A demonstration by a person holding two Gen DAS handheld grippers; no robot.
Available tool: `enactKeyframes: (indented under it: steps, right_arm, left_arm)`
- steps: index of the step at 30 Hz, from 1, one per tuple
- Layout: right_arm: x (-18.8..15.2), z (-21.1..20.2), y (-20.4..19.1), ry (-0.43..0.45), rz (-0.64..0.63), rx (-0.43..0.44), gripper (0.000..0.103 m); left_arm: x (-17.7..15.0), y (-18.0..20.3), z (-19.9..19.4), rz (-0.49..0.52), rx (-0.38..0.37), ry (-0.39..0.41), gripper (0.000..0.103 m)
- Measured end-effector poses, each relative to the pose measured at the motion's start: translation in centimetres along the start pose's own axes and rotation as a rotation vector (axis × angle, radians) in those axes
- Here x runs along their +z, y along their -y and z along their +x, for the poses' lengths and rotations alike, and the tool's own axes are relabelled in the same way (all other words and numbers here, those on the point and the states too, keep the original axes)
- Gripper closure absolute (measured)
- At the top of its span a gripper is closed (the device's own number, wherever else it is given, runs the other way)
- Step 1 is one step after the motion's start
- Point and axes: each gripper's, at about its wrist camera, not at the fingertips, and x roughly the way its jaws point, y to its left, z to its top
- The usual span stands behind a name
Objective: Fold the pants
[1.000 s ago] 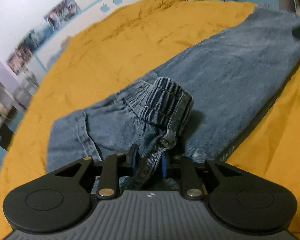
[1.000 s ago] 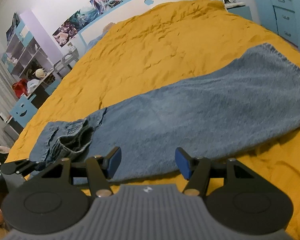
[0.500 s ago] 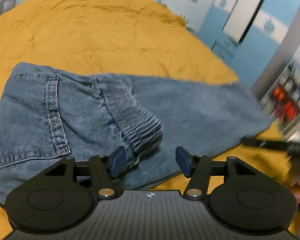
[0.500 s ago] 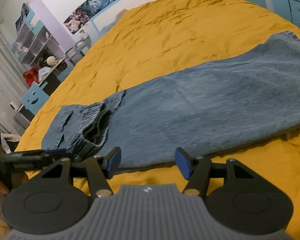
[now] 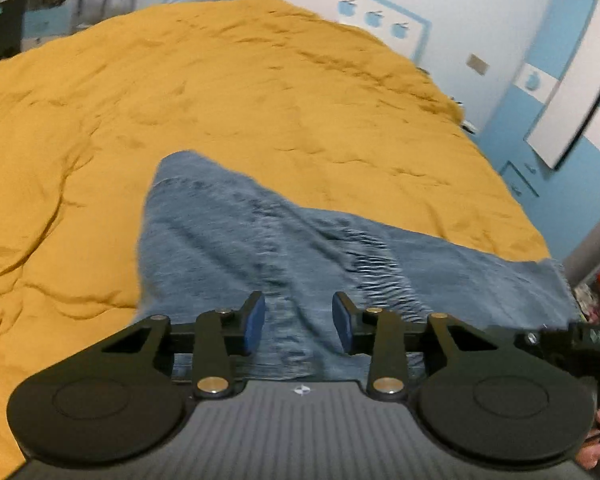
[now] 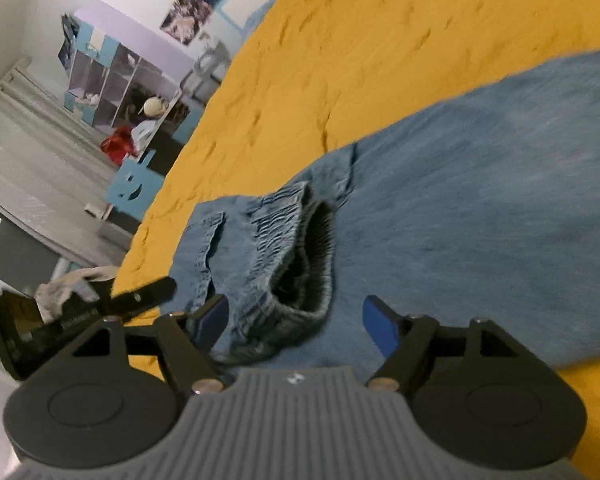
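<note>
Jeans [image 6: 480, 208] lie flat across the yellow bedspread [image 5: 260, 100], legs stacked lengthwise, so the first fold looks done. The waistband [image 6: 296, 248] is bunched and gaping at one end, not yet smoothed, and the crosswise folds are still to come. The left gripper [image 5: 299, 322] hovers over the denim, its jaws closing with nothing pinched between them. The right gripper [image 6: 296, 320] faces the waistband, its jaws opening wide with the cloth lying beneath, ungripped. Shelves [image 6: 112, 80] stand beyond the bed.

One pair of jeans [image 6: 480, 216], one yellow bedspread [image 5: 260, 100], two grippers.
</note>
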Motion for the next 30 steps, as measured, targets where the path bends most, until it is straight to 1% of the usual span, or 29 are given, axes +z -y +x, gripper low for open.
enactKeyframes:
  steps: [3,5,8,11,12,13,15,17,19,20,22,24,26,29,30]
  right_arm:
    - [1.5,3.8,1.2,-0.065,0.089,0.033,0.032]
    - [2.3,5.9,2.0,-0.100,0.122,0.046,0.032]
    - [3.3,8.0,2.8,-0.117,0.140,0.062,0.032]
    - [4.1,9.9,3.2,-0.134,0.158,0.090,0.033]
    - [4.5,10.3,3.5,-0.138,0.159,0.103,0.036]
    - [4.7,10.9,3.7,-0.142,0.160,0.114,0.040]
    - [5.0,12.0,4.0,-0.148,0.167,0.132,0.045]
    - [5.2,13.0,4.3,-0.161,0.187,0.169,0.051]
    - [5.2,13.8,4.6,-0.176,0.224,0.195,0.067]
    - [5.1,14.0,4.7,-0.175,0.247,0.213,0.069]
    - [5.1,13.7,4.4,-0.164,0.241,0.216,0.080]
    - [5.4,12.6,2.8,-0.140,0.181,0.199,0.083]
    - [6.0,10.7,0.4,-0.100,0.109,0.185,0.085]
    - [7.3,7.0,-2.9,-0.023,0.032,0.209,0.086]
    - [7.6,5.8,-3.6,-0.003,0.013,0.208,0.086]
  left_arm:
    - [-0.6,-1.3,-0.1,-0.024,0.004,-0.024,0.067]
    - [-1.0,-2.0,0.5,-0.030,0.003,-0.038,0.069]
    - [-1.4,-2.8,1.5,-0.043,0.002,-0.062,0.072]
    - [-1.6,-3.7,1.9,-0.053,-0.007,-0.075,0.078]
    - [-1.6,-3.9,1.9,-0.056,-0.008,-0.074,0.082]
    - [-1.6,-4.1,1.9,-0.060,-0.010,-0.073,0.084]
    - [-1.6,-4.4,1.8,-0.063,-0.023,-0.071,0.085]
    - [-1.5,-4.2,1.8,-0.057,-0.023,-0.072,0.085]
    - [-1.5,-4.1,1.6,-0.050,-0.019,-0.070,0.085]
    - [-1.5,-4.0,1.5,-0.049,-0.021,-0.066,0.085]
    - [-1.2,-3.7,0.8,-0.044,-0.039,-0.048,0.084]
    - [-0.7,-3.6,-0.4,-0.024,-0.047,-0.012,0.084]
    - [0.3,-3.6,-1.7,-0.013,-0.052,0.028,0.084]
    - [2.1,-3.7,-3.0,0.014,-0.036,0.074,0.084]
    - [2.7,-3.8,-3.1,0.024,-0.030,0.078,0.084]
